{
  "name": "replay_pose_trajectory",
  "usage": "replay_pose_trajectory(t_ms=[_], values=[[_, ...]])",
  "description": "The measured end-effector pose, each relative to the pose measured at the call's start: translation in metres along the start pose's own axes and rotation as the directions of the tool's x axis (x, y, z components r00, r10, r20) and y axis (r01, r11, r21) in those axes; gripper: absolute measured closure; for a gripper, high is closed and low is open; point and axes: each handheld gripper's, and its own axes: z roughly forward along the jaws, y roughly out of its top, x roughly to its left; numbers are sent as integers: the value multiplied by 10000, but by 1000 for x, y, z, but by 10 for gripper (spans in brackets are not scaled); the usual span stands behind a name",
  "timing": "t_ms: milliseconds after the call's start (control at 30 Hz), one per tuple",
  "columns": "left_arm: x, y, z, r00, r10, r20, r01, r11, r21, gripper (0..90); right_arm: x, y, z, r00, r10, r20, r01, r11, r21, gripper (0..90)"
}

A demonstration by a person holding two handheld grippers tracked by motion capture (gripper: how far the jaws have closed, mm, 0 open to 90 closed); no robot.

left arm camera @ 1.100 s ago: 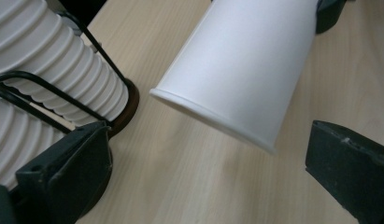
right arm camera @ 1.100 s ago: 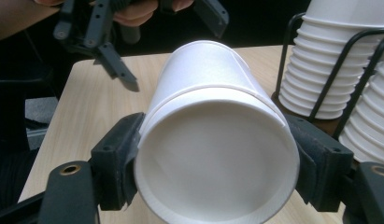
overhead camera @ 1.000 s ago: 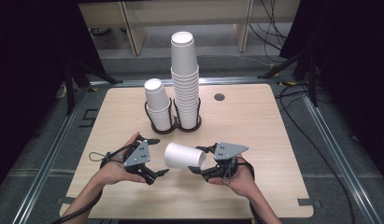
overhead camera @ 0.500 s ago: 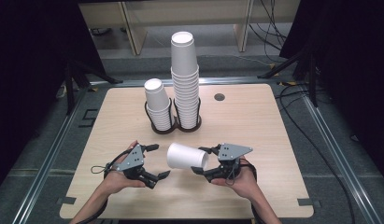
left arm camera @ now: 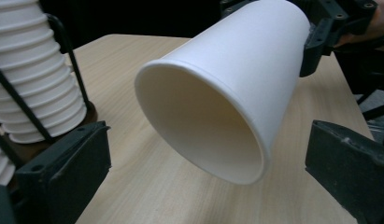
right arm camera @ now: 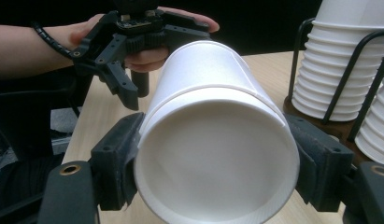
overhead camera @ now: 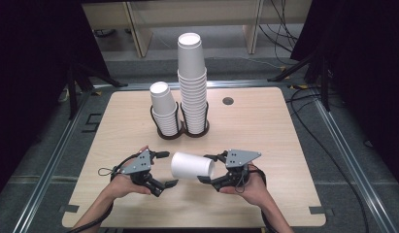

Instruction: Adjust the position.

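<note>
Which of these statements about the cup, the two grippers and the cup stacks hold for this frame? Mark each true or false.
1. The right gripper is clamped on a white paper cup. True.
2. The cup stands upright on the table. False: it is held on its side.
3. The left gripper is open, its jaws apart from the cup. True.
4. The two cup stacks in the wire holder are equally tall. False: the right stack stands far higher than the left stack.
</note>
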Motion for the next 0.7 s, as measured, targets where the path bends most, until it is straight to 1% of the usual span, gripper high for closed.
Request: replay_pose_trajectory(t_ms=[33,67,100,133,200,233,267,300,333,367,400,433,467,500,533,567,600,633,667,700], values=[[0,0,2,10000,-18,85,19,9999,-123,0,0,0,0,10000,-58,-66,57,10000,-41,272],[0,1,2,9999,40,100,-41,10000,81,0,0,0,0,9999,-23,-102,22,10000,-34,272],[0,1,3,9998,-6,197,5,10000,80,0,0,0,-1,9999,-32,-115,31,10000,-31,272],[-1,1,4,9996,24,272,-27,9999,101,0,0,0,-1,9999,-139,-78,139,9999,-62,272],[-1,2,7,9988,119,473,-123,9999,91,0,0,-1,-2,9997,-167,-196,168,9999,37,272],[-2,3,7,9986,176,492,-192,9993,320,0,1,-1,-2,9996,-70,-258,72,9999,86,272],[-1,3,8,9983,362,465,-381,9985,397,0,0,-1,-1,9994,-167,-302,168,9998,48,272],[-2,3,9,9984,287,478,-306,9988,391,0,0,-1,0,9993,-188,-312,190,9998,49,272],[-2,4,9,9980,329,540,-352,9985,411,0,2,-1,0,9993,-143,-342,146,9998,97,272],[-1,4,10,9979,388,527,-411,9983,424,0,2,-1,1,9990,-197,-399,202,9997,137,272],[-1,5,10,9977,412,545,-437,9980,453,0,2,-1,1,9986,-76,-532,85,9998,162,272],[0,4,11,9970,426,644,-447,9985,323,0,2,0,2,9982,-259,-547,261,9997,33,272],[0,5,11,9971,448,618,-470,9983,347,0,2,0,3,9981,-245,-560,248,9997,34,272],[0,5,10,9972,475,579,-504,9975,488,0,2,0,3,9980,-127,-617,133,9999,87,272],[1,5,11,9963,478,713,-504,9981,354,0,2,0,4,9983,-275,-514,274,9996,-25,272],[1,6,10,9962,513,705,-549,9972,506,0,1,0,4,9975,-306,-636,313,9995,101,272],[1,6,10,9958,538,742,-577,9970,515,0,3,1,5,9975,-109,-697,122,9997,195,272],[1,6,10,9952,571,795,-613,9968,511,0,2,1,5,9970,-279,-717,290,9995,142,272],[1,7,10,9945,607,849,-651,9966,501,0,3,1,6,9970,-133,-765,146,9998,165,272],[1,7,10,9938,709,858,-757,9957,538,0,2,1,8,9952,-214,-959,216,9998,9,272]])
